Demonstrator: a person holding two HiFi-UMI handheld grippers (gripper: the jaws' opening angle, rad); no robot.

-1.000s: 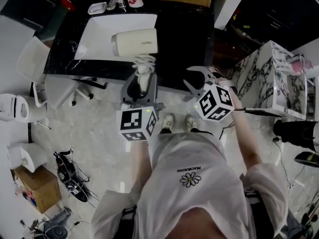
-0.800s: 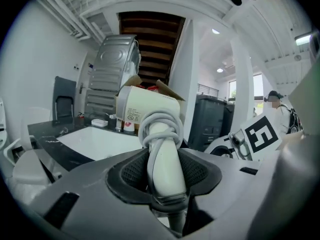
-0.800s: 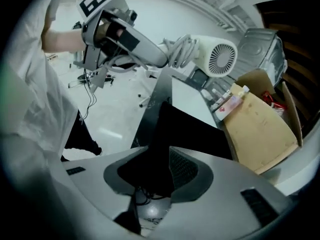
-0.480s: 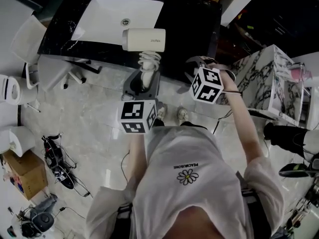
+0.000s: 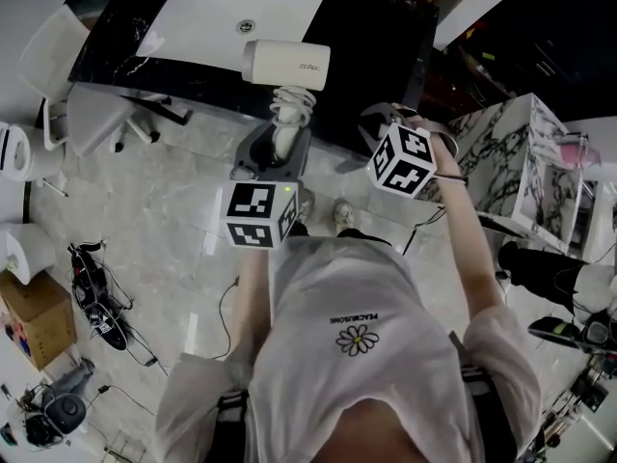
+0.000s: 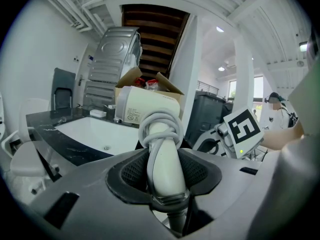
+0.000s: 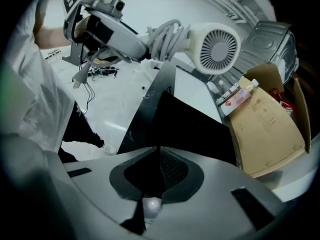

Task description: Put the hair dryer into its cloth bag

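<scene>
left gripper (image 6: 162, 171) is clamped on the handle of the hair dryer (image 5: 286, 64), with the cord (image 6: 159, 126) wound round the handle. the dryer's body is held level above the front of the white sink (image 5: 207, 22). right gripper (image 7: 159, 159) is over the black counter (image 5: 381, 56). its jaws have just been closing and now meet, with nothing visible between them.
</scene>
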